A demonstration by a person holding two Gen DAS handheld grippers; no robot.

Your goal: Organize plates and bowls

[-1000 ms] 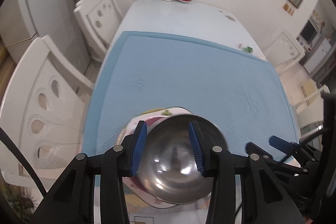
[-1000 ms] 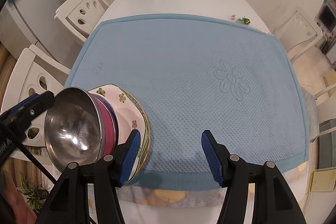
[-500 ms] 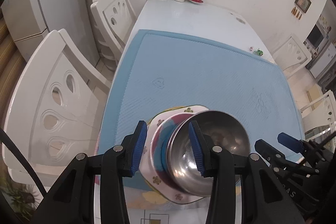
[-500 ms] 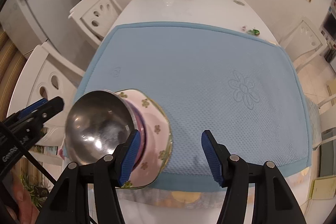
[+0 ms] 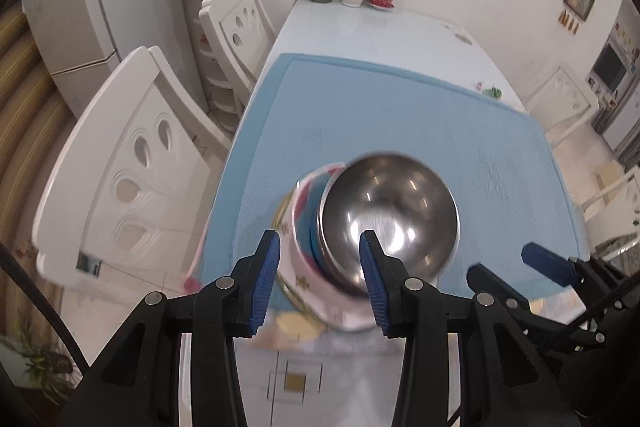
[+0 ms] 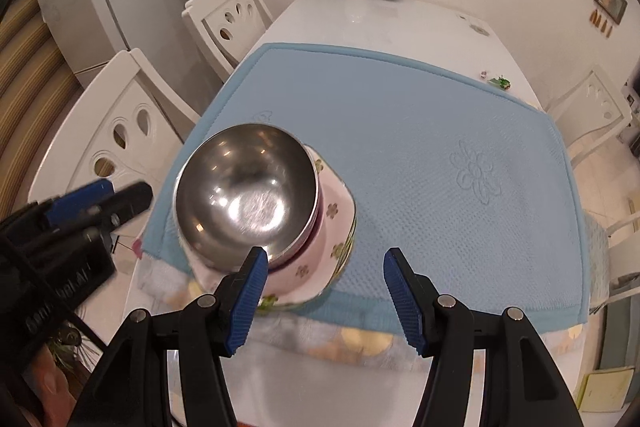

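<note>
the stacked bowls (image 6: pixel 248 203) sit below both open, empty grippers, nearer the left fingers (image 5: pixel 264 279).

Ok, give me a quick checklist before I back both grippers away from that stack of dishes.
1. Steel bowl nested on top of the stack: ok.
2. Stack sits on the floral plate, on the blue mat: ok.
3. Left gripper holds nothing, gap visible at both fingers: ok.
4. Right gripper open and empty: ok.
5. Stack safely clear of the mat's near edge: not ok, it sits close to it.
6. Bowls under the steel one seated level: cannot tell, mostly hidden.
</note>
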